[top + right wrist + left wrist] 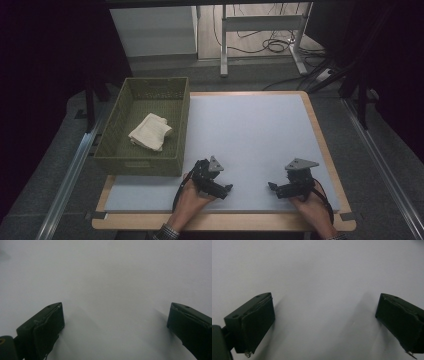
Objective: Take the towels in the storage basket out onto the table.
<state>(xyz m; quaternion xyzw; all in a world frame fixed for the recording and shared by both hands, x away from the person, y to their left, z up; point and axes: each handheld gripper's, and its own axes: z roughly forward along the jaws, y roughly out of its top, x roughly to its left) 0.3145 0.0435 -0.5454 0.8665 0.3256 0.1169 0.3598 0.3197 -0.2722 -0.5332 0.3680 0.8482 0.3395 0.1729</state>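
Observation:
A folded cream cloth [150, 131] lies inside a green woven basket [112, 131] at the table's left. My left gripper [226, 191] rests low over the white mat near the front, just right of the basket's near corner, and points toward the middle. Its jaws stand wide apart [324, 322] with bare mat between them. My right gripper [273, 188] sits near the front right, pointing left toward the other one. Its jaws are also spread wide [115, 325], nothing between them.
A white mat [250, 135] covers a wooden tabletop [320, 135]. The basket overhangs the table's left edge. Metal rails [70, 172] run along both sides on the floor. A table frame and cables [270, 42] stand behind.

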